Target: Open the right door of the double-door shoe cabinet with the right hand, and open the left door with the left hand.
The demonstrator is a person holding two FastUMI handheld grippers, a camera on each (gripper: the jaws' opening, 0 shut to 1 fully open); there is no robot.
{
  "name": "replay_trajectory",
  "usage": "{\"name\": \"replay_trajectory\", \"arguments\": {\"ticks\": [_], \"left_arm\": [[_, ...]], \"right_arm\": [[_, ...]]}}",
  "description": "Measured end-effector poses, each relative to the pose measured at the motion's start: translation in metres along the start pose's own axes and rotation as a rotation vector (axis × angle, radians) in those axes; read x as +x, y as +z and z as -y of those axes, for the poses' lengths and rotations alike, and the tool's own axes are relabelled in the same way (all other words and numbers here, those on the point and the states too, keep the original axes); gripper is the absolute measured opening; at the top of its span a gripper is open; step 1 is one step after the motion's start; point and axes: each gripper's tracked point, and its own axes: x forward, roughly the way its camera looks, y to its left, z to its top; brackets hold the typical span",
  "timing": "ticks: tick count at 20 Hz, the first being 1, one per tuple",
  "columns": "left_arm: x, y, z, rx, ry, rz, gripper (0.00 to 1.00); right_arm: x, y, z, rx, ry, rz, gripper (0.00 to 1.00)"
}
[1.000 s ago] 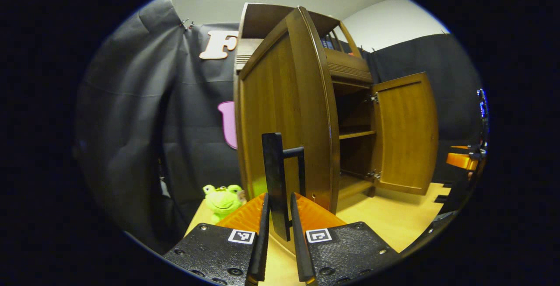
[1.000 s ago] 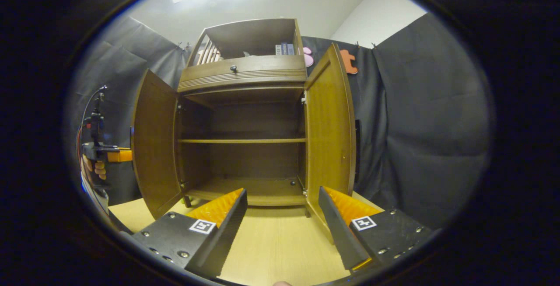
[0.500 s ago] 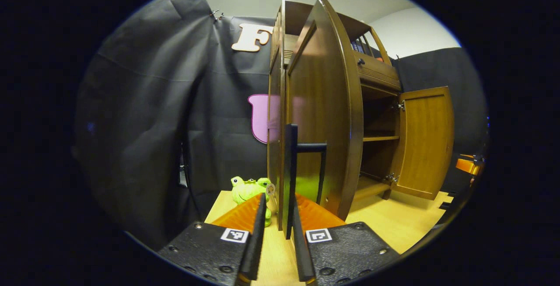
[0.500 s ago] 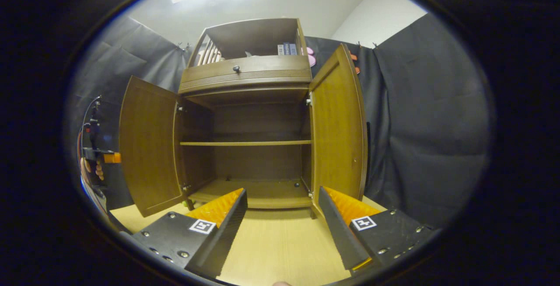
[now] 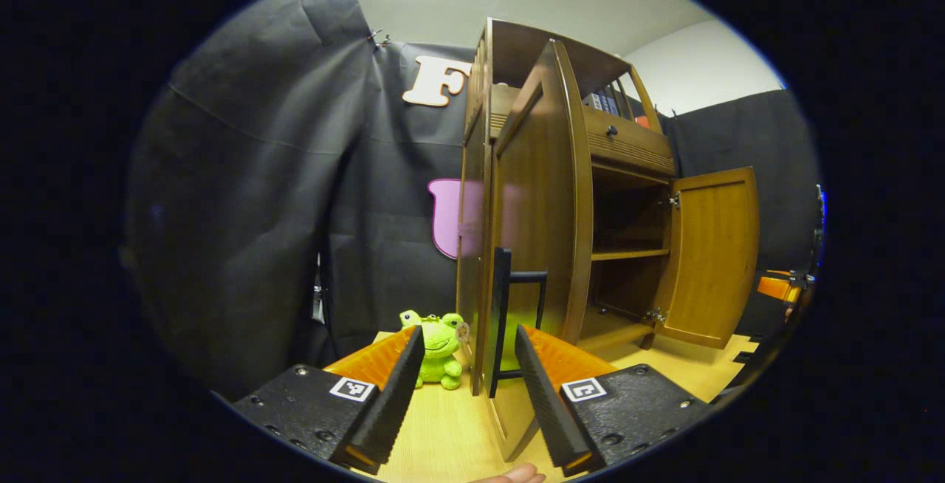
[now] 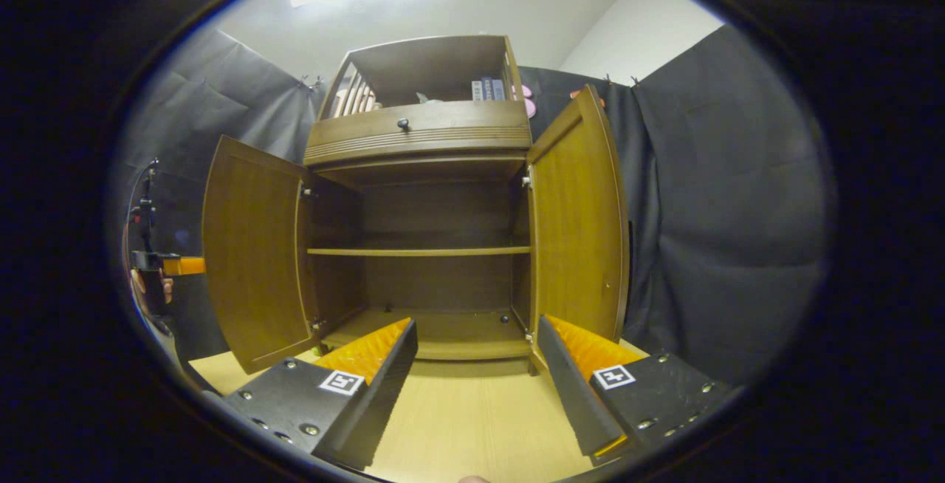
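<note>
While both doors of the shoe cabinet (image 6: 421, 173) are standing swung wide, the task is looking essentially done, and the step in hand is the letting-go of the left door. In the left gripper view, the left gripper (image 5: 464, 387) is hovering with its fingers spread apart, and the left door's black handle (image 5: 503, 320) is sitting in the gap between them with neither finger pressing on it. The left door (image 5: 539, 210) is showing edge-on there, turned out well away from the cabinet front; a green frog toy (image 5: 438, 341) is sitting on the table (image 5: 443, 431) just beside it.

In the right gripper view, the right gripper (image 6: 476, 387) is also holding its fingers wide apart, gripping nothing, and is pointing at the open interior from a little way back. The right door (image 6: 583, 217) is hanging open on its hinges, and the left door (image 6: 255, 247) is opening to the other side, with the inner shelf (image 6: 417, 252) bare between them. At the far left edge a small part of the other gripper seems to be showing, though the fisheye rim is making that hard to confirm.

The next move is probably calling only for drawing the left gripper straight back off the handle, without nudging the door.
</note>
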Motion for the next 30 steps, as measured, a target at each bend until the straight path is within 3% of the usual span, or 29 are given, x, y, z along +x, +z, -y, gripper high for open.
{"name": "replay_trajectory", "arguments": {"ticks": [2,3,5,6,8,9,10,13,16,19,21,22,30], "left_arm": [[-0.005,0.007,-0.004,0.015,0.046,0.002,0.86],[-0.007,0.01,-0.007,0.022,0.076,-0.003,0.82],[-0.014,0.015,0.002,0.028,0.107,-0.018,0.94],[-0.017,0.018,0.011,0.028,0.11,-0.026,0.83],[-0.021,0.026,0.021,0.043,0.141,-0.032,0.84],[-0.022,0.033,0.03,0.047,0.137,-0.022,0.93],[-0.022,0.039,0.044,0.047,0.129,-0.016,0.86],[-0.025,0.052,0.068,0.039,0.109,0.0,0.92],[-0.022,0.062,0.096,0.037,0.078,0.018,0.93],[-0.018,0.066,0.12,0.033,0.054,0.025,0.94],[-0.013,0.069,0.142,0.031,0.023,0.036,0.92],[-0.009,0.068,0.151,0.037,0.013,0.04,0.92],[0.027,0.053,0.226,0.074,-0.023,0.029,0.92]], "right_arm": [[-0.003,0.007,-0.001,-0.016,-0.004,0.003,0.97],[-0.005,0.01,0.0,-0.021,-0.007,0.007,0.97],[-0.008,0.019,0.003,-0.022,-0.013,0.018,0.97],[-0.009,0.023,0.006,-0.013,-0.023,0.02,0.97],[-0.01,0.032,0.015,0.01,-0.052,0.029,0.97],[-0.011,0.036,0.016,0.018,-0.056,0.037,0.97],[-0.01,0.04,0.016,0.024,-0.054,0.044,1.0],[-0.015,0.048,0.02,0.04,-0.053,0.067,0.97],[-0.018,0.046,0.026,0.041,-0.058,0.064,0.97],[-0.02,0.045,0.043,0.014,-0.113,0.064,1.0],[-0.019,0.048,0.049,0.004,-0.141,0.072,0.97],[-0.018,0.05,0.049,0.004,-0.144,0.076,1.0],[-0.018,0.064,0.046,-0.006,-0.148,0.124,0.97]]}}
